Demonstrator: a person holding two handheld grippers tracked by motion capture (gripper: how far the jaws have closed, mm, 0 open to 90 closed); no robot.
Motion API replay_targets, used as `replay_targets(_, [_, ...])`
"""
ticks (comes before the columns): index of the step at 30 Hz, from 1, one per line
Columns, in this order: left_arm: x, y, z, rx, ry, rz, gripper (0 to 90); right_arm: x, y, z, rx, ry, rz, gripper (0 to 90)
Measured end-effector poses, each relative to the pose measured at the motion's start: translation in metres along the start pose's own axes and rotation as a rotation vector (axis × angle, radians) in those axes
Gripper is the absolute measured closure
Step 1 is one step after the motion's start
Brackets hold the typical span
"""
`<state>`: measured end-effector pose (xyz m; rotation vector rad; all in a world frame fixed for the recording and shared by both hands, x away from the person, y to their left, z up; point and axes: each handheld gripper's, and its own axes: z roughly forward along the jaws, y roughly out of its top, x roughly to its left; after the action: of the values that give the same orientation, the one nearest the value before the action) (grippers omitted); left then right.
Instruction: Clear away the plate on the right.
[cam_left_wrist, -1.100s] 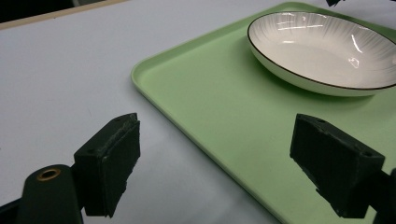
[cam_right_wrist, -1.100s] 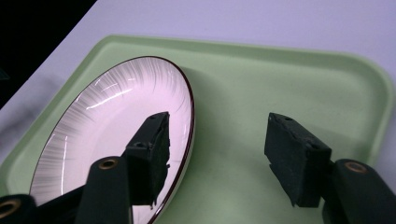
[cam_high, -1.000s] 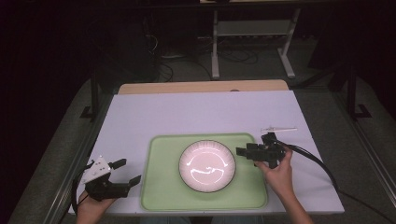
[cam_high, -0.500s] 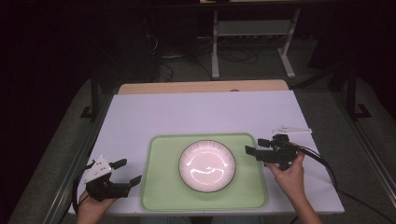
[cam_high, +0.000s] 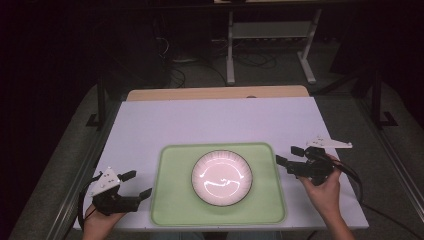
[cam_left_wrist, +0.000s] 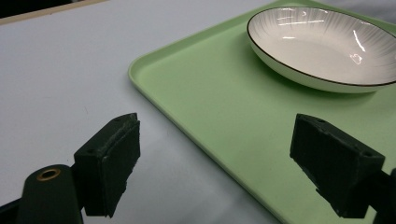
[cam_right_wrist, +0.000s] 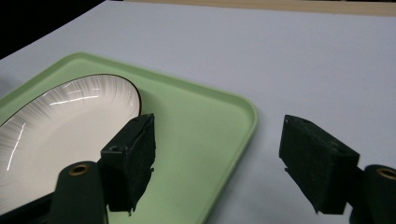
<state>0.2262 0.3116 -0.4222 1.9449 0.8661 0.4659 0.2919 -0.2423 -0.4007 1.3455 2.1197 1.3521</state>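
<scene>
Now well clear of the white plate (cam_high: 222, 177), right gripper (cam_high: 290, 156) off the right edge of the green tray (cam_high: 170, 205), in the right middle of the high view. A second ago, much closer in, jaws right beside the plate's right rim; since then, drawn back rightward over the bare white table (cam_high: 210, 120). Jaws just been opening, now spread wide, nothing between them: in the right gripper view, only tray corner (cam_right_wrist: 233, 116) and tabletop in the gap, plate (cam_right_wrist: 60, 135) off at the lower left.

Plate itself unmoved across all three high views: flat in the middle of the tray, upright, rim dark-lined, bright glare on its face. Tray likewise in the same spot, centre bottom of the frame.

Left gripper (cam_high: 140, 184) parked at the lower left of the high view, just outside the tray's left edge, same place as before. Jaws wide apart and empty; in the left gripper view (cam_left_wrist: 215, 163), tray edge (cam_left_wrist: 140, 79) running through the gap, plate (cam_left_wrist: 322, 46) at the upper right, untouched.

Reads as a release just finished: plate set down on the tray, hand backing away. Probably little left of this placing step beyond retreating fully. No sign of tilt or overhang, so small risk of the plate shifting.
</scene>
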Motion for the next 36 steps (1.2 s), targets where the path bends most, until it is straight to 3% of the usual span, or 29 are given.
replay_targets(18, [0.001,0.0,0.0,0.002,0.005,0.001,15.9,-0.009,-0.011,-0.025,-0.024,-0.055,-0.024,25.4])
replay_targets(36, [0.001,0.0,0.001,0.01,0.006,0.001,15.9,-0.014,-0.036,-0.041,-0.02,-0.088,-0.028,25.4])
